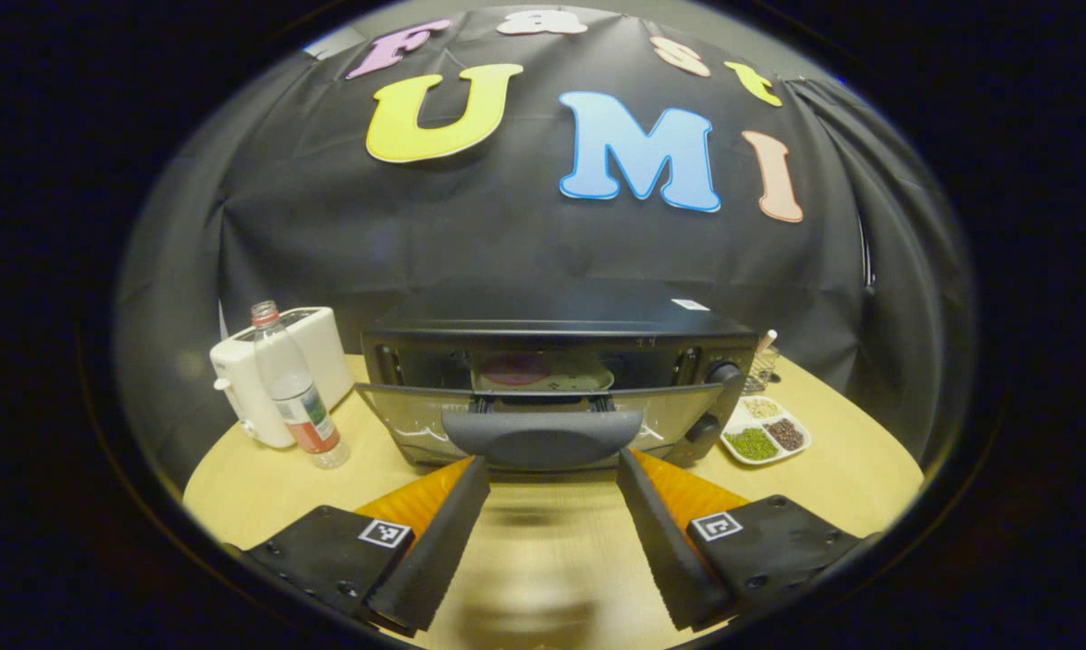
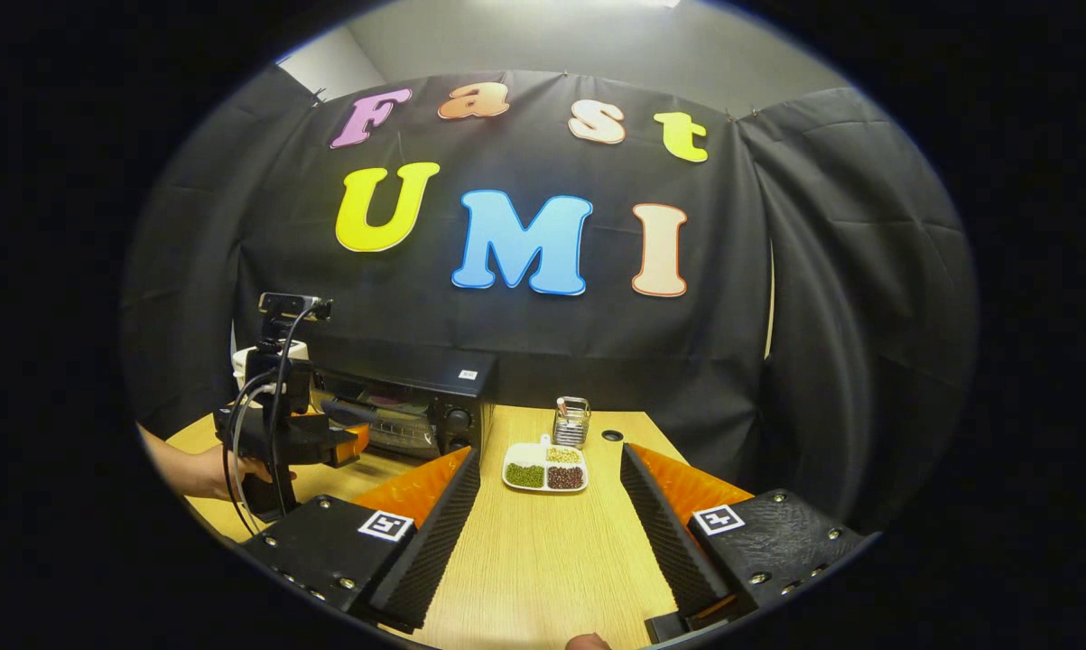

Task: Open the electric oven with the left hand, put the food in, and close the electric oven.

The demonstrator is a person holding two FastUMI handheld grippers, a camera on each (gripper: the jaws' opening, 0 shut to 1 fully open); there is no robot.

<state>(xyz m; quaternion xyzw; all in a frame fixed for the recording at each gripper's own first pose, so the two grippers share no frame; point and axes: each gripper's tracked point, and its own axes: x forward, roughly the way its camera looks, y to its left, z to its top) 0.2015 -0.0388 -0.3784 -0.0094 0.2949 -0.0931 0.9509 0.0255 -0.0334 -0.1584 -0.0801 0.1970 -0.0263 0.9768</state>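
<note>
Wooden table [image 2: 552, 551], black-draped booth

Stood in a booth draped with black cloth [image 2: 831, 298] — pale wall and ceiling [image 2: 524, 45] above it; held a round-edged light wooden worktop [image 2: 552, 560].

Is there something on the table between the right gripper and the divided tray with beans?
No. In the right gripper view, bare table runs from the right gripper, jaws open, to the divided tray. Nothing lies between them.
</note>
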